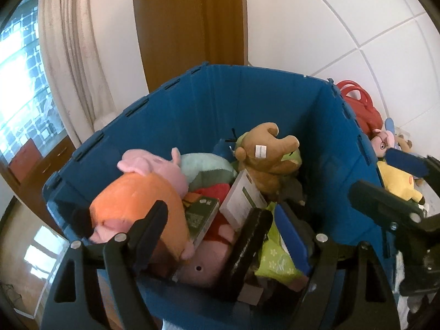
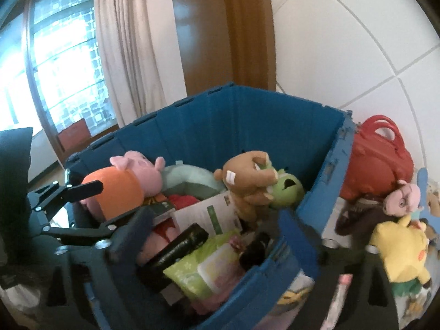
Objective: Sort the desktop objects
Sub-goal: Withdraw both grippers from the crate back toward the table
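Left wrist view. The left hand-held gripper (image 1: 209,220) hangs over the near rim of the blue crate (image 1: 209,101), fingers spread wide, nothing between them. Directly ahead and below: a pig plush in an orange dress (image 1: 137,200) lying on its side toward the left finger; a brown bear plush (image 1: 264,156) farther ahead, right of centre, upside down on the heap; a white card box (image 1: 239,198) and a dark green box (image 1: 199,216) just in front of the fingertips; a green packet (image 1: 275,258) under the right finger. Far right, outside the crate wall, the right hand-held gripper (image 1: 390,192) shows, with a yellow plush (image 1: 398,181) behind it.

Right wrist view. The right hand-held gripper (image 2: 217,231) straddles the crate's near right corner, left finger inside, blue-padded right finger at the rim; spread apart and holding nothing. The same heap lies ahead-left. To the right, outside the crate on the bench (image 2: 330,228), a red bag (image 2: 385,162), a small pig plush with glasses (image 2: 404,198) and the yellow plush rest close together.

Judgement: both hands are empty above a well-filled crate while things lie outside it. That fits a moment just after a drop into the crate, or one before a reach. Which group goes where cannot be settled from the task line, so no particular target is named.
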